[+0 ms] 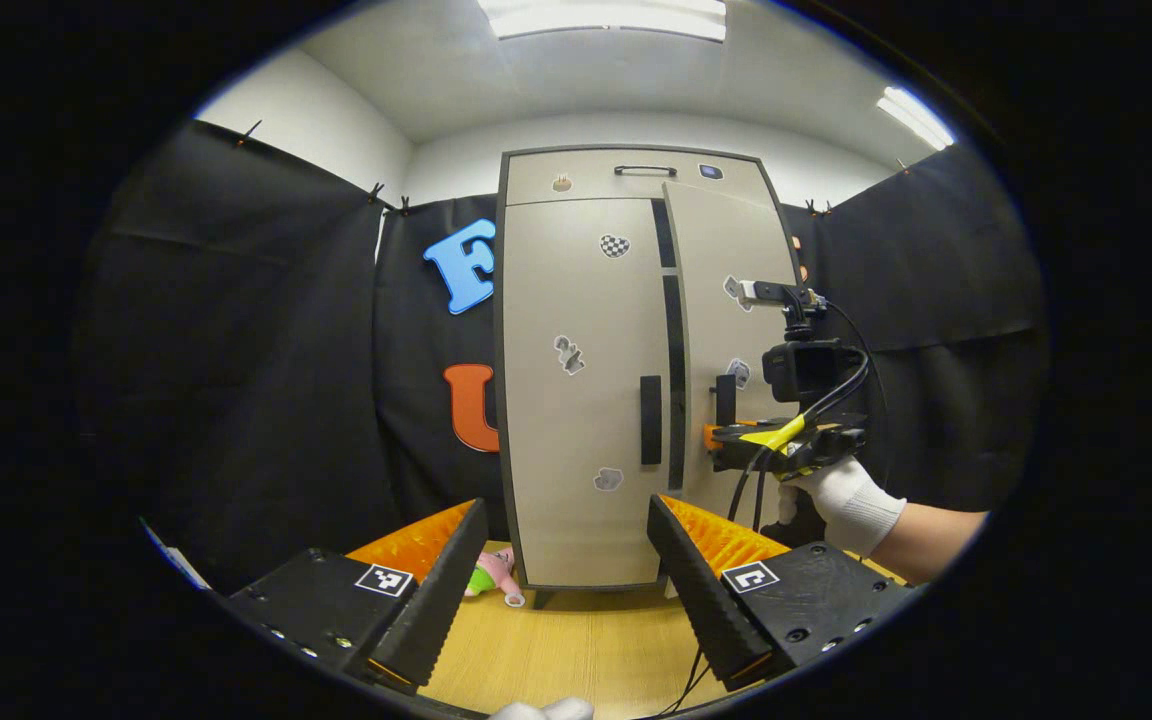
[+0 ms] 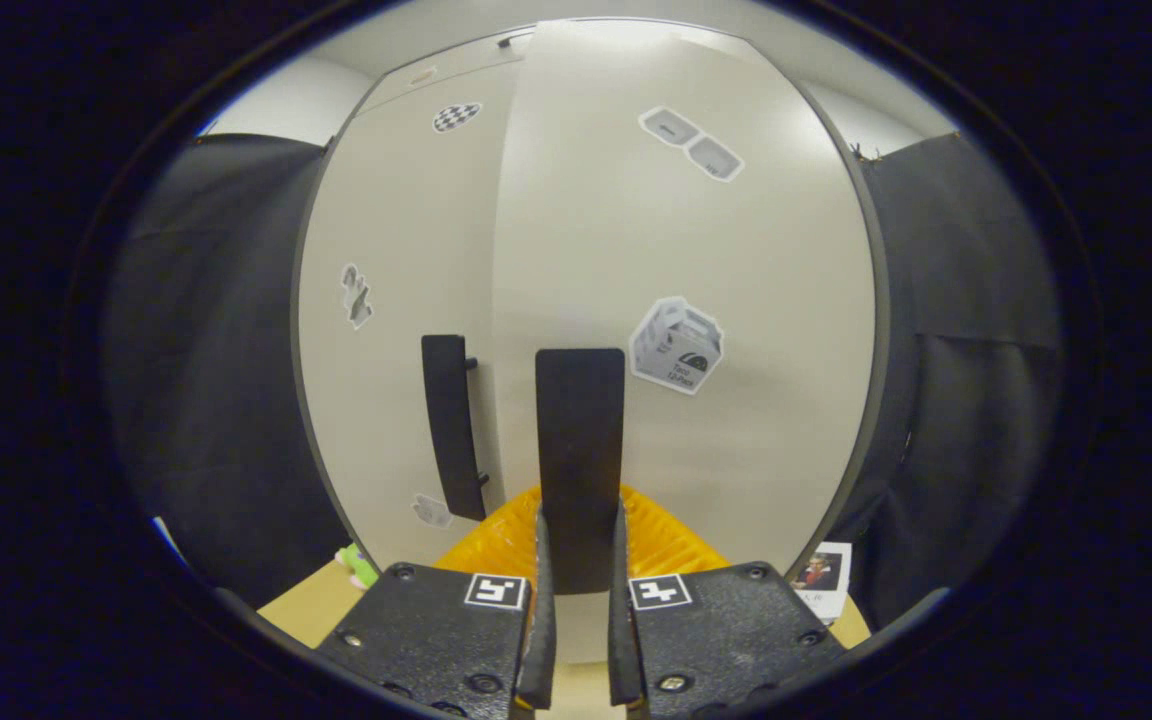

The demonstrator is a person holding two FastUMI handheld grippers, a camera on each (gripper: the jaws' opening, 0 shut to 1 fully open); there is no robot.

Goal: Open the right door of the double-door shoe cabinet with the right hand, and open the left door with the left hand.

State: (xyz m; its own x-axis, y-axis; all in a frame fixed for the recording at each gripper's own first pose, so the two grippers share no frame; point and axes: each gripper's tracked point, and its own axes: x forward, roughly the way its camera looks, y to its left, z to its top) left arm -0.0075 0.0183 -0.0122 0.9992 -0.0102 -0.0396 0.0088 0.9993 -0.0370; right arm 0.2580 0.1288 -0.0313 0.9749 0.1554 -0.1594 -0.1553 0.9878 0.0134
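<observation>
Beige right door (image 2: 696,260), small-print carton sticker (image 2: 677,345), handle (image 2: 581,460) in right gripper (image 2: 581,600).

Matt smooth cabinet doors (image 2: 676,250), matt black handles (image 2: 581,460), wood-grain tabletop (image 1: 576,650)

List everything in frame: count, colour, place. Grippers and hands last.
shoe cabinet: 1, beige with dark edging, standing at the back of the floor
right door: 1, beige, swung slightly ajar
left door: 1, beige, closed
door handles: 2, black, vertical; left door handle, right door handle
top handle: 1, black, on the cabinet's upper panel
stickers: several, mostly grey and white, scattered over both doors
plush toy: 1, pink and green, on the floor at the cabinet's left foot
floor: wood tone
left gripper: 1, open, away from the cabinet
right gripper: 1, shut on the right door handle
hand: 1, white glove, holding the right gripper
</observation>
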